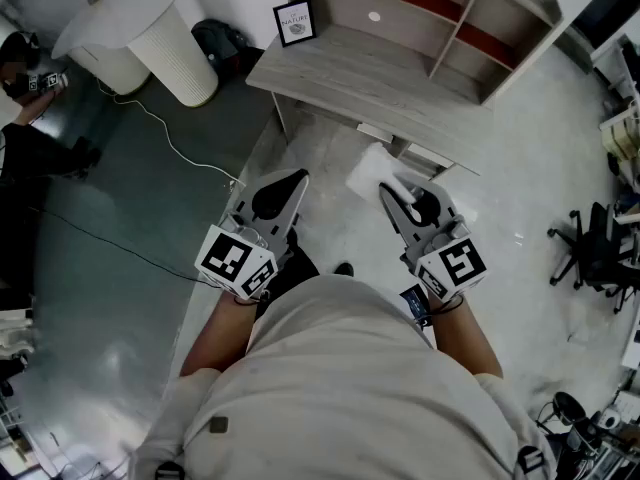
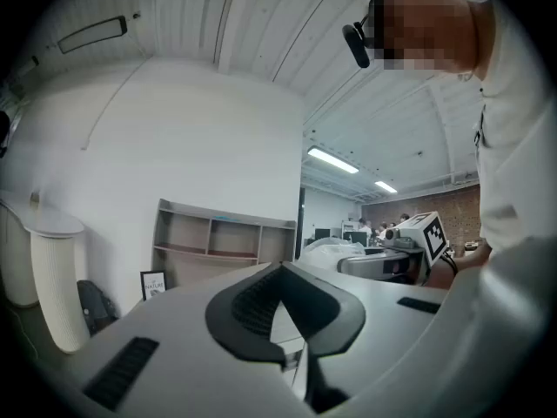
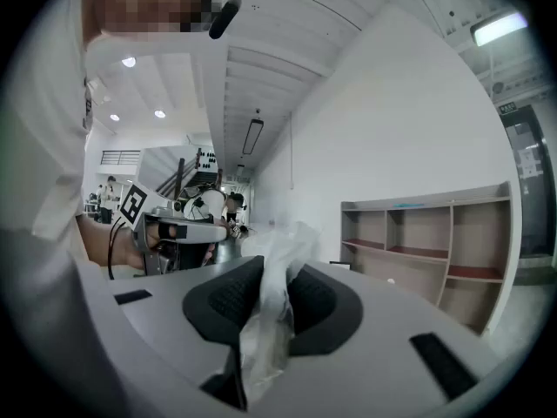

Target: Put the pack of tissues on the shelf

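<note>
The pack of tissues (image 1: 368, 172), white in clear crinkled wrap, hangs in front of me above the floor. My right gripper (image 1: 393, 192) is shut on it. In the right gripper view the wrap (image 3: 275, 296) is pinched between the black pads (image 3: 228, 299). My left gripper (image 1: 291, 181) is beside it at the left, shut with nothing in it; its pads (image 2: 248, 307) meet at the tips. The wooden shelf (image 1: 432, 16) with several open compartments stands on the desk (image 1: 345, 78) ahead, also in the left gripper view as the shelf (image 2: 222, 240) and at the right as the shelf (image 3: 426, 233).
A small framed picture (image 1: 295, 21) stands on the desk's left end. A white ribbed bin (image 1: 150, 36) and a black bag (image 1: 222, 38) sit left of the desk. A cable (image 1: 170, 143) runs over the floor. An office chair (image 1: 595, 243) stands at the right.
</note>
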The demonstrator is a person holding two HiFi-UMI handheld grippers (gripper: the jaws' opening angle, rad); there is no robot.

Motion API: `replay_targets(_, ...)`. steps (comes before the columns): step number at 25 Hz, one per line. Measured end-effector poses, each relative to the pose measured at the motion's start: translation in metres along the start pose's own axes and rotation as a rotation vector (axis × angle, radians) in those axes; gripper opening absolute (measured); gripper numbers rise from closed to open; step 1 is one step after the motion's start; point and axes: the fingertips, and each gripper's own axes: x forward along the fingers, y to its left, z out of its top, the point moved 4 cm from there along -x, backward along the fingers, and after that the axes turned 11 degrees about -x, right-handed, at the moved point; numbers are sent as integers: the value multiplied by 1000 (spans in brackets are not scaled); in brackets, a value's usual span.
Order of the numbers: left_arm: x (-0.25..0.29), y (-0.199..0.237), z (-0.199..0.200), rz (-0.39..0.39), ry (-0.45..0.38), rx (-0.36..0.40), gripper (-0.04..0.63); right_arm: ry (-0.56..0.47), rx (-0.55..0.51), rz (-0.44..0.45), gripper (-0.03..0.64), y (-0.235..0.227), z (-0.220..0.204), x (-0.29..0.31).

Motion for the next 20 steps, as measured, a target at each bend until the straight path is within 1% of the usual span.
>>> replay_targets(4,3,9,3,-9,2,1,15,5,1,-3,97,-4,2,9)
replay_targets(11,3,37,9,1,8,-19,15,13,2,-4,95,-7,1,34)
replay_targets(15,2,61,12,9,12,-31,15,15,13,18,97,-8,1,56)
replay_targets(20,2,101,16,19,19,-52,15,30,12,21,97,-12,0,95)
